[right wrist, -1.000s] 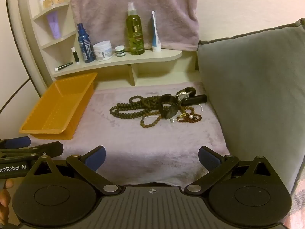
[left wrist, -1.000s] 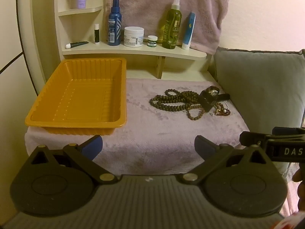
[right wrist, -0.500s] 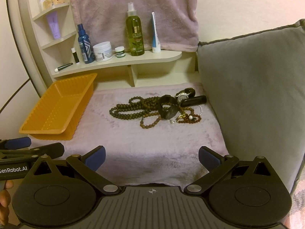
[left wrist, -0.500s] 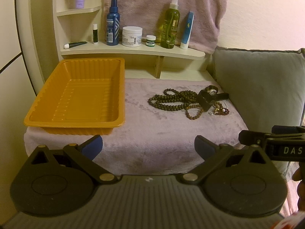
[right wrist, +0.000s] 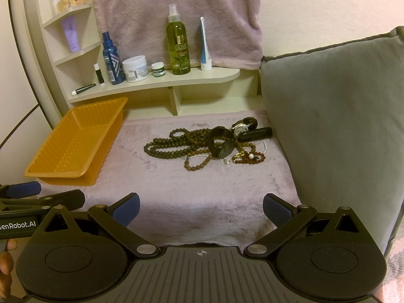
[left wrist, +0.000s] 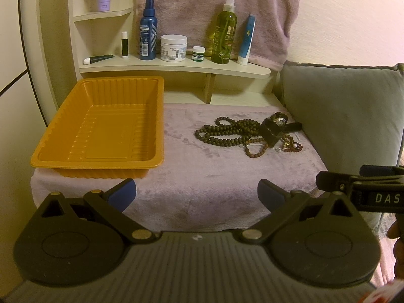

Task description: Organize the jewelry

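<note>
Facing start of pick: you are holding left gripper (left wrist: 197, 195) and right gripper (right wrist: 200, 208) low in frame, both spread wide, both empty, short of cloth edge. Jewelry pile (right wrist: 209, 145) is lying centre-right of right view on mauve cloth (right wrist: 202, 189), just beside grey cushion (right wrist: 335, 116); orange tray (left wrist: 101, 126), empty, is sitting left of centre. Beaded strands (left wrist: 227, 132) and watch (right wrist: 243, 126) look tangled, so lead with right gripper, aiming at outlying bead loop (right wrist: 197, 162) nearest you, lifting slowly, watching for strands dragging neighbours along.

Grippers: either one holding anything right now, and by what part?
Nothing held. Left gripper and right gripper are both open and empty, short of the jewelry pile lying on the cloth; the orange tray is empty.
</note>
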The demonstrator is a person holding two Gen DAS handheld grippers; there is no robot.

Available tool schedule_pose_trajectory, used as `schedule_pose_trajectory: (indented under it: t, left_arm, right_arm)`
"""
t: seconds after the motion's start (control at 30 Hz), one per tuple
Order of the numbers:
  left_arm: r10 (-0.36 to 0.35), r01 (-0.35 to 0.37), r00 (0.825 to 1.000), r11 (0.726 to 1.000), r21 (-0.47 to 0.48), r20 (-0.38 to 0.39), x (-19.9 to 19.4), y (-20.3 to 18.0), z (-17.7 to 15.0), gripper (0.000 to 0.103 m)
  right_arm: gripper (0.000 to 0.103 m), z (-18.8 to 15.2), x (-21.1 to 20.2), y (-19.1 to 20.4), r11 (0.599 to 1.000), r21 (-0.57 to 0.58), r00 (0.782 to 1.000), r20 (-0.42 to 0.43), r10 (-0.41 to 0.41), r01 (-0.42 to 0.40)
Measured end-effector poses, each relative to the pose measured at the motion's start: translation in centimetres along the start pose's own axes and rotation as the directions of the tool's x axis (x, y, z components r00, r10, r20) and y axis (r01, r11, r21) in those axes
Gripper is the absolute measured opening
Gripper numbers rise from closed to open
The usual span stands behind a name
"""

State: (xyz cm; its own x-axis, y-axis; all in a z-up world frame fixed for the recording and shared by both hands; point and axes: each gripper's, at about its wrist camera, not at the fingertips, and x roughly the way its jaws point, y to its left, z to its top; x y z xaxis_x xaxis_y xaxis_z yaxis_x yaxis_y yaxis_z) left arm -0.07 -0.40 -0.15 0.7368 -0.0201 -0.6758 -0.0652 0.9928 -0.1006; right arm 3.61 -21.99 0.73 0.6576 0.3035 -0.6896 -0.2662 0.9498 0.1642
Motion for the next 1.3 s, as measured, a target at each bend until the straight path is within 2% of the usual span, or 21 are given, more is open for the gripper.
schedule_pose_trajectory:
  t: [1.3]
  left_arm:
    - [-0.008, 0.008, 1.0, 1.0, 0.0, -0.004, 0.15, -0.65, 0.1, 0.102]
  right_arm:
    - [0.103, 0.22, -0.18, -0.26, 1.0, 0.008, 1.0, 0.002, -0.001, 0.001]
